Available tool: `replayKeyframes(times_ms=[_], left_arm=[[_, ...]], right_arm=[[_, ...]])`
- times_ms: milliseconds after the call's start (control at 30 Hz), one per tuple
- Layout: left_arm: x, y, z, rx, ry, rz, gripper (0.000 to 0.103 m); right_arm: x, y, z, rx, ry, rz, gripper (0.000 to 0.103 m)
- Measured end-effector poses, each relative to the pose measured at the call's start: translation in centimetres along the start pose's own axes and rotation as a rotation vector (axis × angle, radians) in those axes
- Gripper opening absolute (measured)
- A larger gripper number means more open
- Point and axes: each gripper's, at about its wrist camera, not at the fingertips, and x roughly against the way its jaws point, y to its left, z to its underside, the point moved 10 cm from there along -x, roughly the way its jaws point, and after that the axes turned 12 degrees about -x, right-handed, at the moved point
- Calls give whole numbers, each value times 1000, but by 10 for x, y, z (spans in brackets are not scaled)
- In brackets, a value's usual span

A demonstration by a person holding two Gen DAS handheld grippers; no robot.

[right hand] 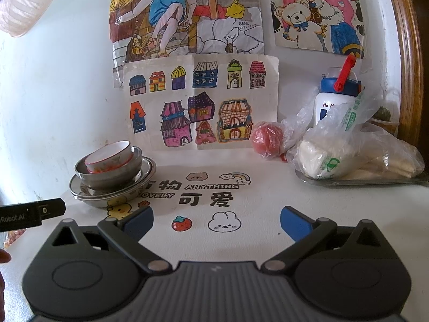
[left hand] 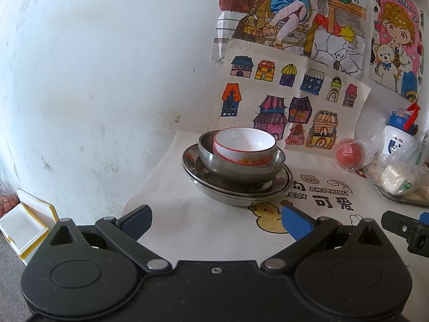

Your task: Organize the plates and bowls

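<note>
A: Starting with the left wrist view, what is the left gripper (left hand: 215, 221) doing?

B: It is hovering over the near part of the white printed table cover (left hand: 187, 230) with its blue-padded fingers (left hand: 296, 224) spread wide, gripping nothing. Just beyond it the stack is sitting: a white bowl with a red rim (left hand: 244, 145) is resting tilted inside a steel bowl (left hand: 238, 167), and that is standing on the steel plates (left hand: 236, 187), which are nested together on the cover near the far wall.

A: Anything lying beside the stack?

B: To the right, a red ball in thin plastic (left hand: 348, 153) is lying against the wall, with a white and blue bottle (left hand: 399, 134) and a bagged white lump (left hand: 394, 179) further right. Children's drawings (left hand: 289, 107) are hanging on the wall behind. A piece of the right gripper is poking in at the right edge.

A: And the right wrist view?

B: The right gripper (right hand: 216, 221) is also standing wide apart and empty, pointing over a printed strawberry (right hand: 181, 223) and bunny (right hand: 224, 222). The stack is sitting far left of it: white bowl (right hand: 108, 155), steel bowl (right hand: 107, 177), steel plates (right hand: 112, 193). The bagged food is resting on a metal tray (right hand: 362, 181) at the far right.
</note>
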Motion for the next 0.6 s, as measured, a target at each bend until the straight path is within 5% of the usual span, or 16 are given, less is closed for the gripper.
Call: replayKeyframes(times_ms=[600], left_arm=[[0,1,0,-2,2,-1,102]], right_arm=[[0,-1,0,-1,-1,2,103]])
